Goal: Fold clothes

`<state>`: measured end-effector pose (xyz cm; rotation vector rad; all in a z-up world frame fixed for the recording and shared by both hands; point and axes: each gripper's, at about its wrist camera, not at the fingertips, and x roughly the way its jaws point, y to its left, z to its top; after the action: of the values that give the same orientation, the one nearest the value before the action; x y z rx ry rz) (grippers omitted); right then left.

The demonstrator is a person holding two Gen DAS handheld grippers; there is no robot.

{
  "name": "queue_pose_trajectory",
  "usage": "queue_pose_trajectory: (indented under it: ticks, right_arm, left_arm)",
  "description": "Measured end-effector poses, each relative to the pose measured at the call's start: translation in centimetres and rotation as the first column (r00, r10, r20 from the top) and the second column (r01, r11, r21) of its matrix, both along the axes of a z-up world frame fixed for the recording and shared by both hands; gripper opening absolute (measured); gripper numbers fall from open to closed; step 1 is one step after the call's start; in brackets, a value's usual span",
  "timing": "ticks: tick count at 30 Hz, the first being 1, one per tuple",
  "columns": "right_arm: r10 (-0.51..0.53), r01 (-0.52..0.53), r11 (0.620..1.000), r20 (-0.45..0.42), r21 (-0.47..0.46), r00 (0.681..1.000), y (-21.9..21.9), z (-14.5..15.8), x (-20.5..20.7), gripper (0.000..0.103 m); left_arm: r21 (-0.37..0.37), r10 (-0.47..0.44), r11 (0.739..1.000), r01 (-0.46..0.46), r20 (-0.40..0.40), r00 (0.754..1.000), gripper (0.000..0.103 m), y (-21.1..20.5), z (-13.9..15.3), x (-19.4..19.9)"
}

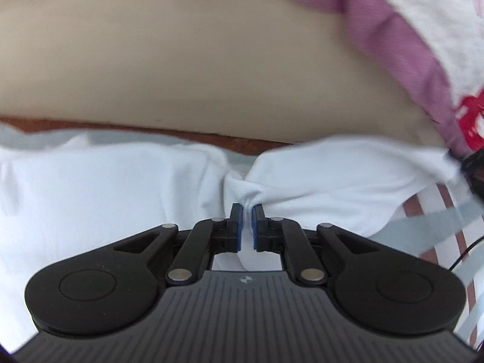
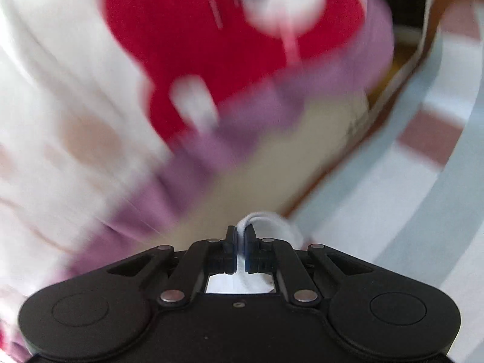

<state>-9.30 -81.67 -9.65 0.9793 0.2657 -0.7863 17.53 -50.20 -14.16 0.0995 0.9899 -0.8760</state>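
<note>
A white garment (image 1: pixel 317 178) stretches across the lower half of the left wrist view. My left gripper (image 1: pixel 247 208) is shut on a bunched fold of it, and the cloth fans out to both sides from the pads. In the right wrist view my right gripper (image 2: pixel 241 231) is shut on a thin white edge of the garment (image 2: pixel 260 217), which loops out above the fingertips. The cloth runs down between the jaws and shows through the gap below them.
A beige surface (image 1: pixel 196 69) lies beyond the garment, with a reddish-brown edge (image 1: pixel 211 136). A blurred white cover with purple border (image 1: pixel 402 45) and red print (image 2: pixel 211 30) lies beyond. A striped pale blue, white and brown sheet (image 2: pixel 423 139) spreads on the right.
</note>
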Motion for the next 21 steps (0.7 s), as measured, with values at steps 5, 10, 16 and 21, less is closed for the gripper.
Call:
queue_pose_trajectory:
  ticks: [5, 10, 16, 21]
  right_arm:
    - [-0.281, 0.27, 0.946, -0.043, -0.181, 0.959, 0.1, 4.7, -6.8, 0.007]
    - [-0.408, 0.384, 0.912, -0.224, -0.144, 0.885, -4.8, -0.6, -7.7, 0.011]
    - [-0.349, 0.351, 0.931, -0.038, 0.101, 0.936, -4.7, -2.1, -9.9, 0.058]
    - [-0.255, 0.257, 0.962, -0.035, 0.09, 0.966, -4.5, -1.5, -7.7, 0.066]
  left_arm:
    - [0.084, -0.082, 0.994, 0.072, 0.124, 0.989, 0.063, -0.3, 0.8, -2.5]
    - [0.186, -0.303, 0.947, 0.264, 0.234, 0.924, 0.063, -2.4, 0.9, -6.9]
    - [0.203, -0.475, 0.876, 0.437, 0.219, 0.852, 0.072, -3.7, 0.3, -9.1]
    - [0.333, -0.552, 0.82, 0.465, 0.247, 0.796, 0.08, -4.3, -0.4, -11.9]
